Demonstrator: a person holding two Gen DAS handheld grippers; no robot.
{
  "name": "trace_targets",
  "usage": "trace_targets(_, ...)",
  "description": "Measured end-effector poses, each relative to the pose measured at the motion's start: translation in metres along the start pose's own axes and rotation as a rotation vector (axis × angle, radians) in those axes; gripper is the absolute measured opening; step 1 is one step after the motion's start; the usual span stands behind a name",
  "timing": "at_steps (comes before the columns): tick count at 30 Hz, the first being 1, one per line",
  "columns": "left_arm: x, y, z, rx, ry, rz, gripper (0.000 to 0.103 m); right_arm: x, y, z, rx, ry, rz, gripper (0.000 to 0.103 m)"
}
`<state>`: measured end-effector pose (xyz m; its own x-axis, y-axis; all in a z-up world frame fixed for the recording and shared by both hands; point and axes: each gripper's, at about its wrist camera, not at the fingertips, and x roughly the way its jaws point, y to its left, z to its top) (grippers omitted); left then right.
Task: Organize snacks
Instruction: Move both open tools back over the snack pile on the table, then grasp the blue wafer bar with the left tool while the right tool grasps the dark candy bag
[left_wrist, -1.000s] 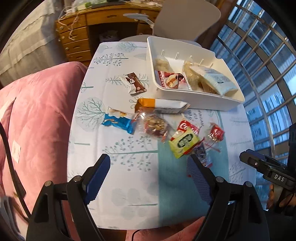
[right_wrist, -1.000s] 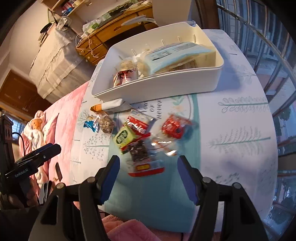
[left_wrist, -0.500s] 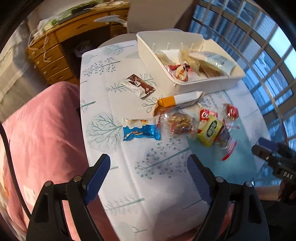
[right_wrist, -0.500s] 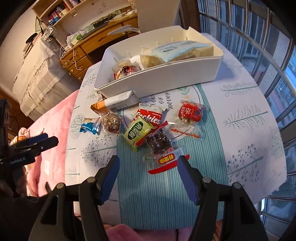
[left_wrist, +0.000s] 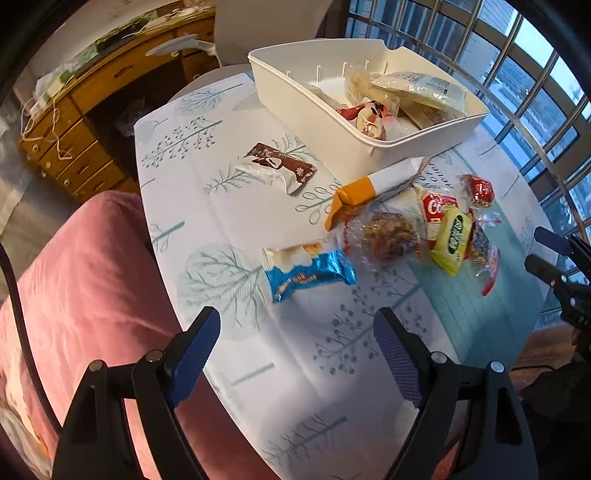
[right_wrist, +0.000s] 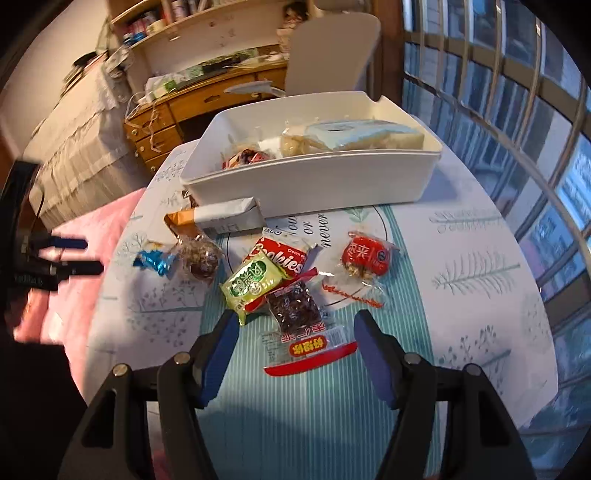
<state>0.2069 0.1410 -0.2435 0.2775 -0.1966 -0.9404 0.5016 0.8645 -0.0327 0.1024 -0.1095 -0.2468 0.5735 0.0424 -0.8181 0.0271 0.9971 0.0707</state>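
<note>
A white bin (left_wrist: 291, 92) (right_wrist: 306, 181) at the table's far side holds several snack packs. Loose snacks lie in front of it: a brown bar (left_wrist: 277, 168), an orange-and-white pack (left_wrist: 373, 184) (right_wrist: 218, 216), a blue pack (left_wrist: 306, 271) (right_wrist: 155, 260), a clear nut bag (left_wrist: 384, 236), a red cookies pack (right_wrist: 284, 258), a yellow-green pack (right_wrist: 253, 282), a red candy (right_wrist: 365, 254) and a dark fruit pack (right_wrist: 295, 306). My left gripper (left_wrist: 295, 343) is open and empty, just short of the blue pack. My right gripper (right_wrist: 295, 339) is open, its fingers either side of the dark fruit pack's red end.
The round table has a white tree-print cloth (left_wrist: 207, 206) with a teal striped band (right_wrist: 258, 413). A pink cushion (left_wrist: 74, 280) lies left of the table. A wooden desk (left_wrist: 92, 110) and a chair (right_wrist: 332, 51) stand behind. Window bars (right_wrist: 517, 110) run along the right.
My left gripper has swung left and come closer to the blue pack. My right gripper has dropped lower over the dark fruit pack. No snack has moved.
</note>
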Motion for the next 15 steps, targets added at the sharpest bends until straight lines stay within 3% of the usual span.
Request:
trace_targets(10, 0.045, -0.007, 0.024, 0.119, 0.094, 0.016, 0.084, 0.039, 0.001, -0.005, -0.056, 0.042, -0.012, 0.065)
trace_targets(15, 0.066, -0.012, 0.033, 0.200, 0.126, 0.058, 0.084, 0.051, 0.001, -0.004, -0.091, 0.062, -0.021, 0.065)
